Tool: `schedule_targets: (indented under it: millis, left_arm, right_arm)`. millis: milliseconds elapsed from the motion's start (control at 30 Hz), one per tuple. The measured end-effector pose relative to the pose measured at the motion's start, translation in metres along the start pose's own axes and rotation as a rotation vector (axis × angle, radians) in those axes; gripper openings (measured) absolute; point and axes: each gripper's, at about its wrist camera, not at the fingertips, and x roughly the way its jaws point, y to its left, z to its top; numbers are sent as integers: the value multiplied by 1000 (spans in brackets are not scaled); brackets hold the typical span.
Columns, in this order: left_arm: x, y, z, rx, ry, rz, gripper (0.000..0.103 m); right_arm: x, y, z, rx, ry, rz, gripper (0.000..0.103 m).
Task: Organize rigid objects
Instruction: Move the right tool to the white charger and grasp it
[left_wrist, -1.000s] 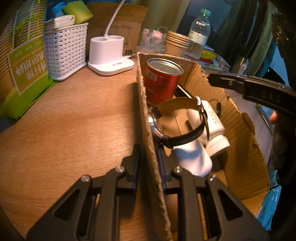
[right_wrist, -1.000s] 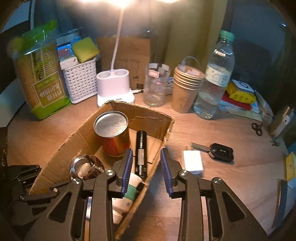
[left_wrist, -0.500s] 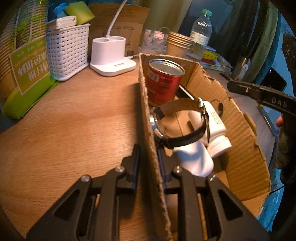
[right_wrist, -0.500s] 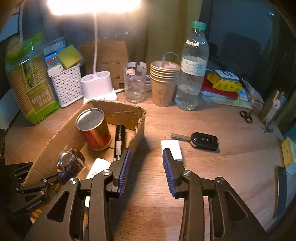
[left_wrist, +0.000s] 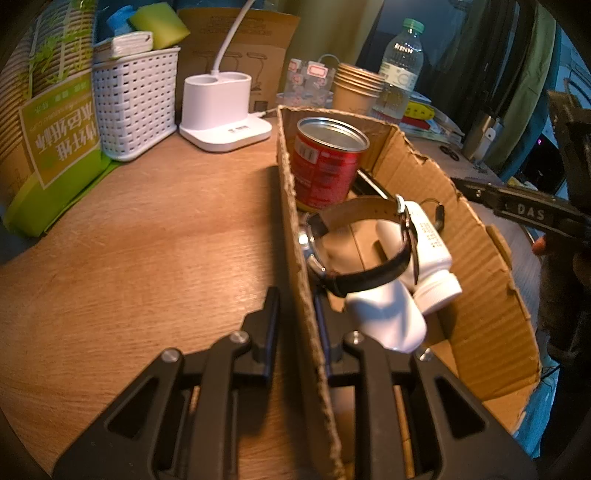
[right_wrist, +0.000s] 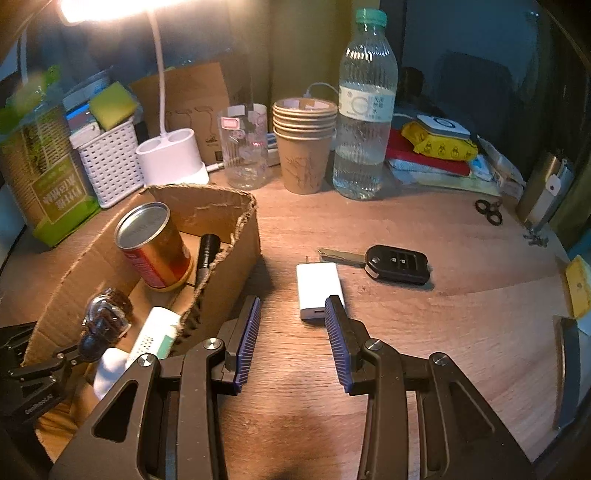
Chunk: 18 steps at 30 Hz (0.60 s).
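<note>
**Left clamping the box, right over the charger**

Your left gripper is pinching the cardboard box wall. Your right gripper is hanging apart, empty, its right finger seemingly just short of the white charger lying beside the car key.

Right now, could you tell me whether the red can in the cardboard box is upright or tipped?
Upright: the red can stands on its base in the cardboard box, silver top facing up.

Both wrist views look steeply down, close; share cardboard box.
</note>
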Motion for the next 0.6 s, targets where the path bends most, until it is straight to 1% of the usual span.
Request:
schedule_targets:
  millis: [133,200,233,267,600]
  left_arm:
    - [0,0,0,0,0,0,20]
    - [0,0,0,0,0,0,20]
    - [0,0,0,0,0,0,20]
    - [0,0,0,0,0,0,20]
    - [0,-1,0,1,0,-2,20]
  right_arm:
    - [9,-4,-1,5,13,-2,39]
    - [13,-6,0,6,20,-4,41]
    - [15,-7,0,6,22,-5,47]
    - [18,-8,0,8,25,-5,50]
    - [36,-13,6,9,39,-9,50]
